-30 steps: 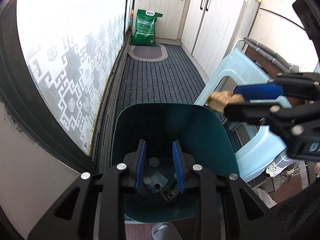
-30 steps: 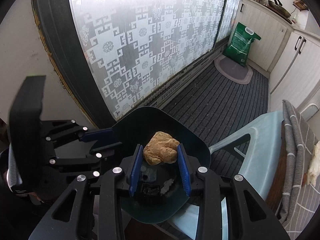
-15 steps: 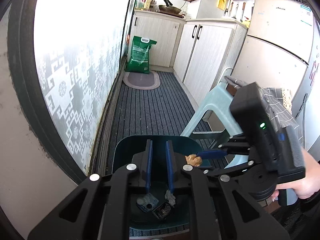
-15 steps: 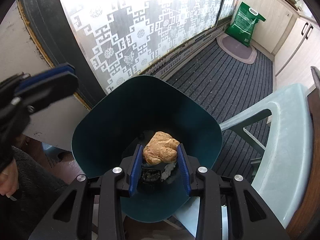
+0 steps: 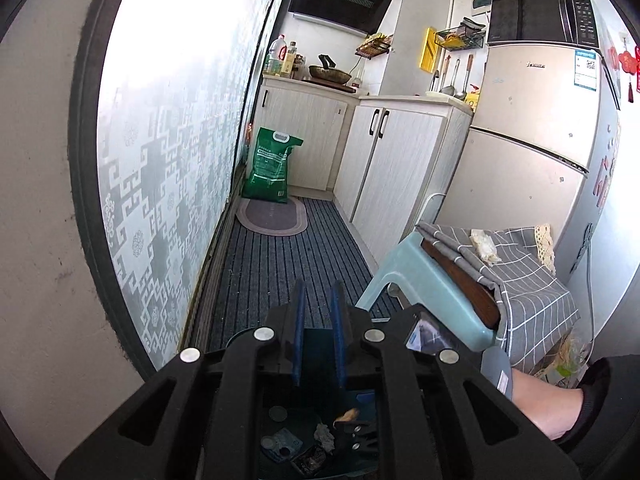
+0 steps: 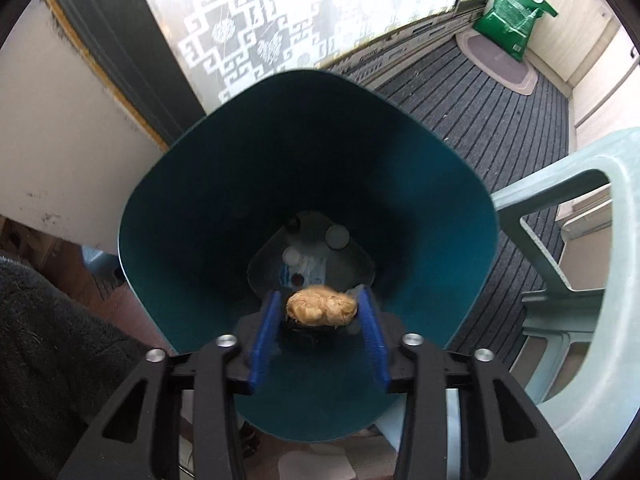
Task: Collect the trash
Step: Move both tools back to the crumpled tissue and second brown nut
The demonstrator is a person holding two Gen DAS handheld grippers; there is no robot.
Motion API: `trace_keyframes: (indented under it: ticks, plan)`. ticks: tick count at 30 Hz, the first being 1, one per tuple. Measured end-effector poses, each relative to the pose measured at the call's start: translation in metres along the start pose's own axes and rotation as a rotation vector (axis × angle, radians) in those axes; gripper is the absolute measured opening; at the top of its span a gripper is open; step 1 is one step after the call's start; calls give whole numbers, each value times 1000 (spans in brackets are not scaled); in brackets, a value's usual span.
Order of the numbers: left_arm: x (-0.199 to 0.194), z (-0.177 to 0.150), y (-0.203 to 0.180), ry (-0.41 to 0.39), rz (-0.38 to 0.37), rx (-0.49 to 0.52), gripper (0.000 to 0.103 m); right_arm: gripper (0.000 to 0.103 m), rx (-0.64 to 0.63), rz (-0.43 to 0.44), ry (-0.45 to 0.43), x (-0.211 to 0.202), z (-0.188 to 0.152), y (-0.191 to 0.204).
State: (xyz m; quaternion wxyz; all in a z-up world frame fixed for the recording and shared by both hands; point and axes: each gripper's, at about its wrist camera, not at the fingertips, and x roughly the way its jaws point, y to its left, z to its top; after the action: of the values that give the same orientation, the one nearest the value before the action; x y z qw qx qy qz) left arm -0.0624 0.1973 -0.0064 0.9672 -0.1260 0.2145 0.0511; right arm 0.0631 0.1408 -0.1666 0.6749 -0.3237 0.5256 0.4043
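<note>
A: Right gripper (image 6: 320, 318)?
B: Points down into the teal bin (image 6: 192, 184). Jaws have just been opening; the tan crumpled wad (image 6: 321, 311) sits between the blue pads, a gap showing on each side, so nothing is pressed.
A: Left gripper (image 5: 318, 334)?
B: Pads drawn close together, nothing between them, above the bin's near rim.
A: Bin contents?
B: On the bin's floor: a blue-white wrapper (image 6: 304, 274), round caps, a dark scrap; details small.
A: Surroundings?
B: Pale green stool (image 6: 560, 264) just beside the bin's right wall; striped floor mat (image 6: 472, 112) beyond; green sack (image 6: 514, 26) at the far corner.
</note>
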Motion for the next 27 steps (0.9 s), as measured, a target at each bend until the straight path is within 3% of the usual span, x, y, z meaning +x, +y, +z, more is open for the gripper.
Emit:
trace_keyframes:
  ticks: [4,8,13,15,19,23,27]
  plan:
    - [-3,3,0,-14,-6,-6,14,45,-26,9,-25,-8,-1,7]
    - [-12,11,0,-52,-20,-21,15,34,-56,11,-101,-32,-3,15]
    - [-28,19,-9,-149,-50,-30,18,24,-62,-15,-242,-79,-2,15]
    - [-31,22,-11,-169,-75,-40,26,21,-54,-32,-304,-101,-4,11]
    - [-34,27,-20,-204,-98,-32,26,20,-24,-79,-413,-141,-12,-4]
    - [-24,31,-31,-183,-116,-22,30,20,47,-108,-515,-181,-27,-36]
    - [-6,31,-53,-129,-127,25,39,20,114,-173,-561,-207,-47,-72]
